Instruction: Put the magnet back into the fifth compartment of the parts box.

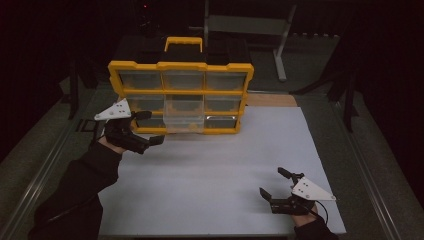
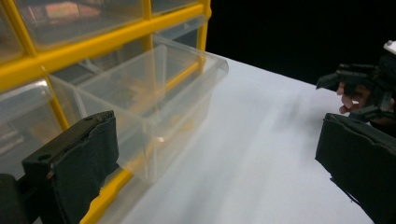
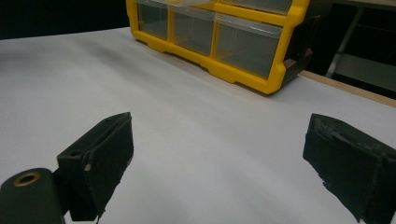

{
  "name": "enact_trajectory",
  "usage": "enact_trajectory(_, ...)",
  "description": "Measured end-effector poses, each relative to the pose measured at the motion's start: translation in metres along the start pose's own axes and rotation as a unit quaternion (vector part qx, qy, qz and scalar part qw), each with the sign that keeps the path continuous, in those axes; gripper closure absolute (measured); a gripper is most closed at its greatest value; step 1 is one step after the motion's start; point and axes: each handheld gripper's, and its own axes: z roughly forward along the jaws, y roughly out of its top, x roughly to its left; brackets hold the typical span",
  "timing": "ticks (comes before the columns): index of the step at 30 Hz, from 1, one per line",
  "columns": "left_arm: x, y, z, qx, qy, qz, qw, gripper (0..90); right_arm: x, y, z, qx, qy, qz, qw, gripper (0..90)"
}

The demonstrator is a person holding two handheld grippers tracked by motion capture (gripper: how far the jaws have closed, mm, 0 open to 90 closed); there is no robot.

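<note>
A yellow organizer cabinet (image 1: 181, 65) with clear drawers stands upright at the back of the white table top (image 1: 215, 165). Its bottom-middle clear drawer (image 1: 184, 121) is pulled partway out; in the left gripper view this drawer (image 2: 154, 98) juts toward me and looks empty. My left gripper (image 1: 149, 128) hovers open at the cabinet's lower left corner, nothing between its jaws. My right gripper (image 1: 274, 183) is open low over the table's front right, holding nothing. The right gripper view shows the cabinet (image 3: 219, 32) far ahead.
A metal stand (image 1: 280, 45) and dark surroundings lie behind the cabinet. A strip of bare wood (image 1: 272, 100) shows at the cabinet's right. The table's edges drop to dark floor on both sides. The other hand's gripper (image 2: 359, 88) shows far right in the left gripper view.
</note>
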Motion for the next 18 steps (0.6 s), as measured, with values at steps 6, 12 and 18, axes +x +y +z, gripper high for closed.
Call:
enact_trajectory(6, -0.007, -0.022, 0.0, -0.001, -0.013, 0.02, 0.9997, 0.1, 0.0, 0.0, -0.001, 0.001, -0.003, 0.0, 1.0, 8.7)
enact_trajectory(12, -0.012, -0.041, 0.001, 0.003, -0.023, 0.011, 0.9997, 0.1, 0.001, 0.001, -0.002, 0.002, -0.004, -0.003, 1.0, 8.7)
enact_trajectory(18, -0.017, -0.061, 0.002, -0.006, -0.037, 0.007, 0.9993, 0.1, 0.001, 0.0, -0.001, 0.002, -0.003, -0.004, 1.0, 8.8)
